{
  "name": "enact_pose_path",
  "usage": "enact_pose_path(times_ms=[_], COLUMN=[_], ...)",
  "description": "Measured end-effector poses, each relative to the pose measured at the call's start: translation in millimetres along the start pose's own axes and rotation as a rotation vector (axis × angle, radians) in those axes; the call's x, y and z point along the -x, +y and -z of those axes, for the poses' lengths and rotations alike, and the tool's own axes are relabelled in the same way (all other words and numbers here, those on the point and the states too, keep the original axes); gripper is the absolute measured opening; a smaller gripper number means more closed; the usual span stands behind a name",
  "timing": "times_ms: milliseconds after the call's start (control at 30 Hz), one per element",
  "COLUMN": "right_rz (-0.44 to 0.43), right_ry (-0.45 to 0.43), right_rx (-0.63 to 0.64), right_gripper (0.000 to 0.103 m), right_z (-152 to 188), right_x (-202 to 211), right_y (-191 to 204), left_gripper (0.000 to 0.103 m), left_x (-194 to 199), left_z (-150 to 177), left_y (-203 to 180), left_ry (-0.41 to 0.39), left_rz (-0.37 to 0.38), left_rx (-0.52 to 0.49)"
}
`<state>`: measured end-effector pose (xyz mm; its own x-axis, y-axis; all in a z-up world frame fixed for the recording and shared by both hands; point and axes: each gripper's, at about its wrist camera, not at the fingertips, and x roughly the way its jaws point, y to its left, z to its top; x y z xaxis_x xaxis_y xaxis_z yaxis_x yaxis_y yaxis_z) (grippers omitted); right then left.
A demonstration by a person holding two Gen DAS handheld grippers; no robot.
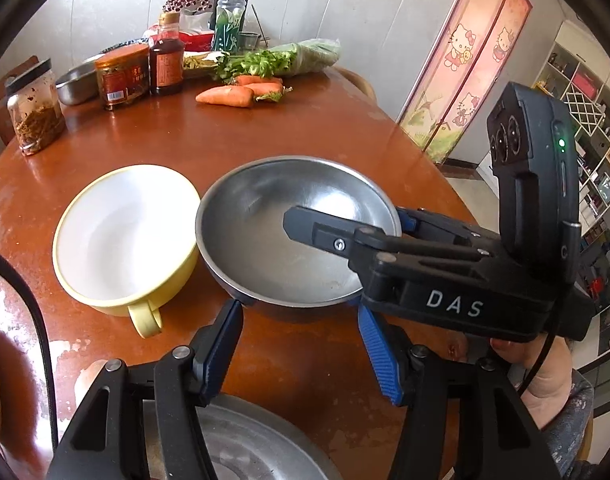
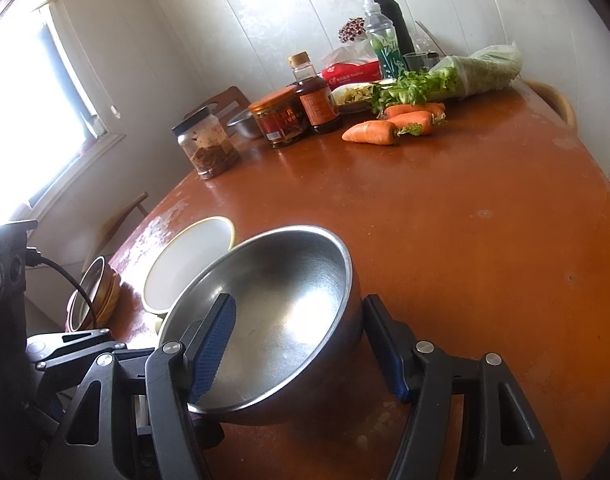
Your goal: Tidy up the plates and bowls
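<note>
A steel bowl (image 1: 289, 236) sits on the brown round table (image 1: 297, 132), next to a yellow bowl with a white inside and a handle (image 1: 125, 236). My right gripper (image 1: 345, 228) straddles the steel bowl's right rim, one finger inside and one outside; in the right wrist view the gripper (image 2: 305, 344) is open around the bowl (image 2: 281, 320), its pads apart from the wall. My left gripper (image 1: 301, 340) is open and empty, just before the steel bowl's near rim. A steel plate (image 1: 241, 444) lies under it. The yellow bowl (image 2: 185, 260) shows behind.
At the table's far side stand jars (image 1: 35, 116), a sauce bottle (image 1: 167, 56), a small steel dish (image 1: 75, 82), carrots (image 1: 229, 94), celery (image 1: 277, 60) and bottles. Stacked dishes (image 2: 93, 292) sit at the table's left edge. A chair back (image 1: 359, 82) shows behind.
</note>
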<state>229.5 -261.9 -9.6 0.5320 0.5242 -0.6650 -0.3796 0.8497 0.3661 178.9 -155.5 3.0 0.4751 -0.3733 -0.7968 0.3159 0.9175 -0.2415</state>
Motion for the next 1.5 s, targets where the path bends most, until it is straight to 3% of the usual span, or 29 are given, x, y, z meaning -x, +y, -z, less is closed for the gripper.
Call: enact_pose_path(times_ms=[367, 600, 900, 1000, 1133, 1233, 1500], right_rz=[0.02, -0.028, -0.019, 0.003, 0.0, -0.015, 0.076], right_ry=[-0.007, -0.022, -0.075, -0.053, -0.007, 0.022, 0.021], right_rx=[0.01, -0.028, -0.07, -0.056, -0.047, -0.055, -0.005], right_gripper=[0.067, 0.067, 0.067, 0.067, 0.065, 0.052, 0.053], right_z=[20.5, 38.6, 16.2, 4.4, -1.3, 3.8, 15.3], right_x=[11.7, 29.8, 44.2, 32.4, 13.2, 6.8, 16.9], right_y=[10.3, 2.5, -9.0, -10.0, -9.8, -9.3, 2.0], left_gripper=[0.06, 0.06, 0.061, 0.061, 0.059, 0.049, 0.048], left_x=[6.4, 3.4, 29.3, 22.0, 3.4, -9.3, -11.7], left_z=[12.9, 20.7, 4.8, -3.1, -10.2, -10.5, -10.5], left_y=[-11.3, -19.8, 13.2, 22.9, 35.3, 36.7, 32.3], left_ry=[-0.004, 0.008, -0.03, -0.01, 0.031, 0.064, 0.044], left_rz=[-0.022, 0.029, 0.09, 0.074, 0.133, 0.148, 0.143], left_rx=[-0.071, -0.087, 0.086, 0.149, 0.228, 0.236, 0.225])
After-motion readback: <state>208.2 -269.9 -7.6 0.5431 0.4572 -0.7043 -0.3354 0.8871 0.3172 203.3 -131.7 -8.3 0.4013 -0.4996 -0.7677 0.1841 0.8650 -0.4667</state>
